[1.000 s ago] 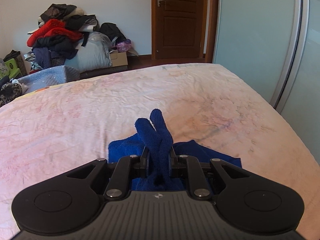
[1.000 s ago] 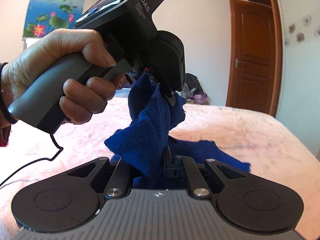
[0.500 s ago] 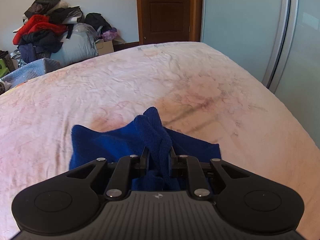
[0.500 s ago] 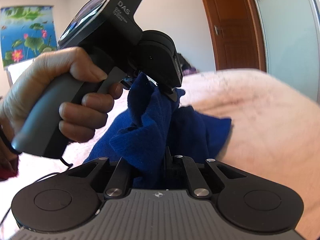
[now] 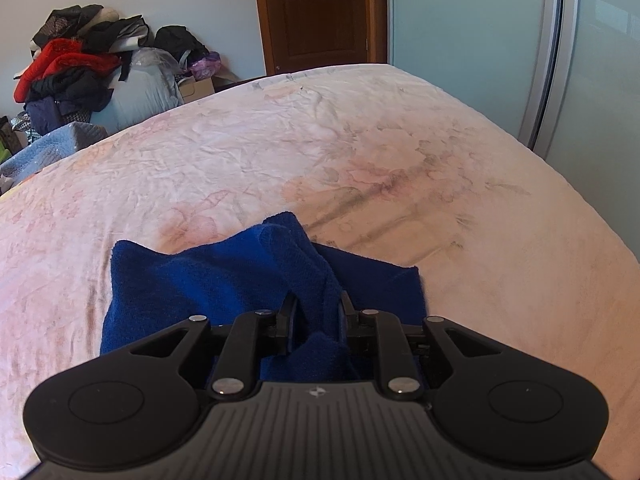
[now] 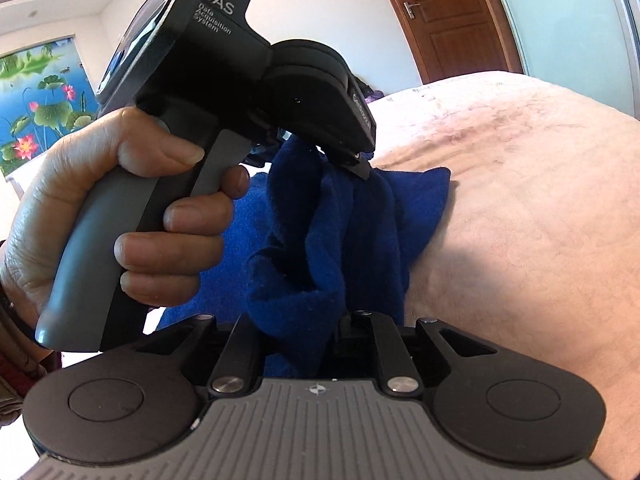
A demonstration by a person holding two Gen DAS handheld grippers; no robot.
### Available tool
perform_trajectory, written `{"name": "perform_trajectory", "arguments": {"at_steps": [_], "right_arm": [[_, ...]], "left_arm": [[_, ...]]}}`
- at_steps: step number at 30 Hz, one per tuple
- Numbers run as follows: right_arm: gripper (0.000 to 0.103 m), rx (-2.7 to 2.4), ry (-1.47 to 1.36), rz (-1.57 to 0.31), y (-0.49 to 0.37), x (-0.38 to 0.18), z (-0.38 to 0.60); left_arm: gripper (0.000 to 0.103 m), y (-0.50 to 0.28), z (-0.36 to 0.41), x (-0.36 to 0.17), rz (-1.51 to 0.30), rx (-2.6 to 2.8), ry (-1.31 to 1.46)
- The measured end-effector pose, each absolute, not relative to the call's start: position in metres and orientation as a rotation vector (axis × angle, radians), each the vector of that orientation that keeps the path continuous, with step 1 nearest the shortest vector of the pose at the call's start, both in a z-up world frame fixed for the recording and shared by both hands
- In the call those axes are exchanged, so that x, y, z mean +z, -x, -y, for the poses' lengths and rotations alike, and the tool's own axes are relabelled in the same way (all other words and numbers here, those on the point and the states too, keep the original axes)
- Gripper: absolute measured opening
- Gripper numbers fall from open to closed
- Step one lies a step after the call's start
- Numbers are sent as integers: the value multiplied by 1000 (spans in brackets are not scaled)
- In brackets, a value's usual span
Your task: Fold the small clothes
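A dark blue fleece cloth (image 5: 200, 280) lies partly spread on the pink floral bed sheet (image 5: 360, 140). A bunched fold of it rises between the fingers of my left gripper (image 5: 316, 312), which pinch it while the jaws start opening. In the right wrist view a hand (image 6: 100, 200) holds the left gripper (image 6: 356, 166) just above the cloth (image 6: 380, 220), pointing steeply down. My right gripper (image 6: 304, 320) is low over the sheet (image 6: 520, 200). Its jaws are opening, and a thick fold of cloth hangs between them, hiding the left finger.
A heap of clothes (image 5: 80, 68) and a grey-blue quilt (image 5: 48, 148) sit beyond the bed's far left. A wooden door (image 5: 320, 12) and pale sliding wardrobe panels (image 5: 480, 40) stand behind and to the right. A lotus poster (image 6: 36, 100) hangs on the left wall.
Both grippers have sunk toward the bed with the cloth, and more of it now rests flat on the sheet. The right view has rolled, and its jaws have loosened.
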State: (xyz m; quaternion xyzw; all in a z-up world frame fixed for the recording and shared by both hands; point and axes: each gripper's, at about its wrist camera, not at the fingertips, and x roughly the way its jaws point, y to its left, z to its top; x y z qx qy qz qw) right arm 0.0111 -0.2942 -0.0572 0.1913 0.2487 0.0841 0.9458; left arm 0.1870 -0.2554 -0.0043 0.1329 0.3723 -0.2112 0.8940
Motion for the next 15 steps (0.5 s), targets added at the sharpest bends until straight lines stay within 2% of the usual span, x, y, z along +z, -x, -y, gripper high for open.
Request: {"name": "perform_trajectory", "arguments": {"at_steps": [4, 6, 7, 9, 10, 11, 15], "right_arm": [[24, 169, -396, -510, -13, -58, 296], [25, 170, -400, -511, -9, -57, 294], [25, 171, -407, -513, -8, -57, 295], [25, 175, -431, -515, -9, -59, 296], [25, 177, -446, -517, -7, -59, 298], [25, 179, -460, -519, -7, -60, 300], [25, 188, -528, -537, -8, -65, 306]], "left_arm": [[22, -189, 257, -4, -783, -447, -266], [27, -189, 258, -4, -788, -457, -260], [33, -189, 257, -3, -790, -468, -252], [56, -188, 256, 1, -786, -497, -224], [76, -187, 254, 5, -769, -505, -210], [86, -186, 251, 11, -734, -508, -193], [89, -182, 233, 40, -610, -488, -146]]}}
